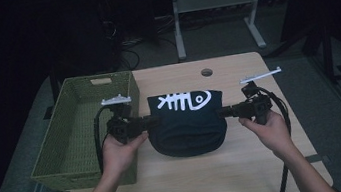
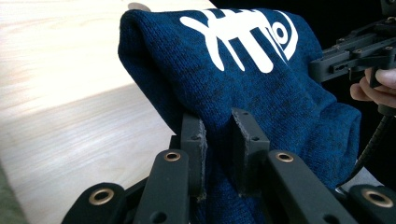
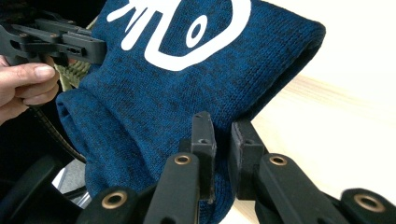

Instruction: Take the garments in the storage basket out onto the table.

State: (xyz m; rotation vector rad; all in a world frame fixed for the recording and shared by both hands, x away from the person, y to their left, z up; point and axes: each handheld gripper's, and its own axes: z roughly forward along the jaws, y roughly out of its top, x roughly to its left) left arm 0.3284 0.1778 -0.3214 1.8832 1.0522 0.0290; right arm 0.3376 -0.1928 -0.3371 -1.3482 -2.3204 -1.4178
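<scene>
Left gripper (image 1: pixel 146 123) and right gripper (image 1: pixel 221 113) each pinch an end of the folded navy knit sweater (image 1: pixel 187 121), which hangs between them, soft and bulky, with a white fishbone print.

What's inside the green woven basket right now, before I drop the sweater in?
The green woven basket, left of the folded dark blue knit garment with a white fishbone print, shows only its bare woven floor. The near right corner is hidden behind the left gripper and hand.
</scene>
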